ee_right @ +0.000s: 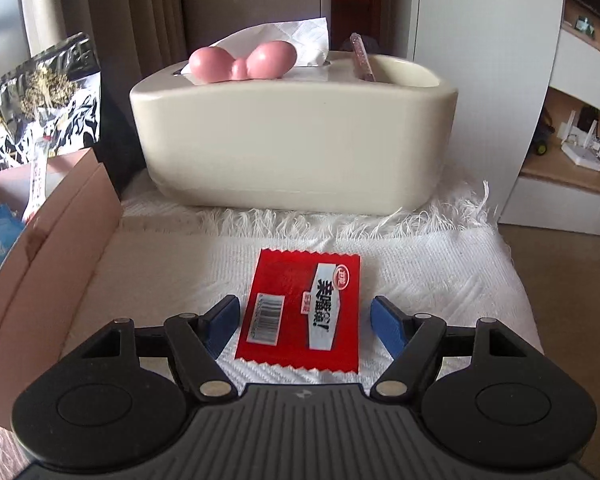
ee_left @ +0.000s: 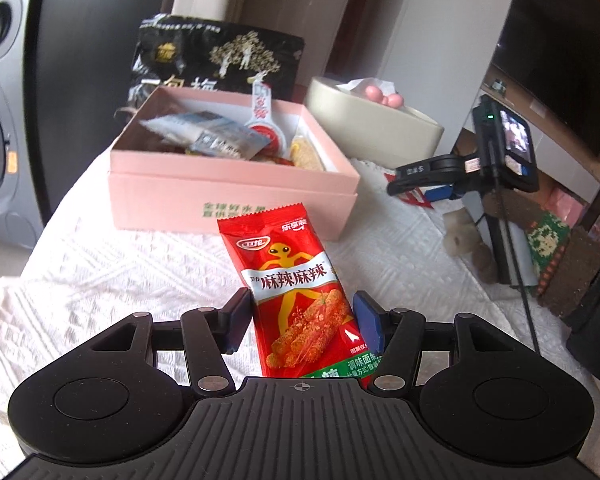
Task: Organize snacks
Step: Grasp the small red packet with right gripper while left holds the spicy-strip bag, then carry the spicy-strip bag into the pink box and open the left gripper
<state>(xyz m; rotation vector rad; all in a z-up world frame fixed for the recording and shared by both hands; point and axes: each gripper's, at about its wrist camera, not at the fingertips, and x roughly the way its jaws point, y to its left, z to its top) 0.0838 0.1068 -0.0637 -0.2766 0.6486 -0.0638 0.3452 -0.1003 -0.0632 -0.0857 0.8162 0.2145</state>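
Observation:
In the left wrist view my left gripper (ee_left: 302,320) is shut on a long red spicy-snack packet (ee_left: 296,296), both pads pressing its sides, its top pointing toward the pink box (ee_left: 236,196). The box is open and holds several snack packets. In the right wrist view my right gripper (ee_right: 304,322) is open, its blue pads either side of a flat red snack packet (ee_right: 300,312) lying barcode-up on the white cloth (ee_right: 440,280). The pink box's wall (ee_right: 52,264) is at the left.
A cream tissue holder (ee_right: 292,136) with a pink bow stands behind the red packet. A black snack bag (ee_left: 216,60) leans behind the box. A phone on a clamp stand (ee_left: 500,152) is at the right. A washing machine (ee_left: 0,120) is far left.

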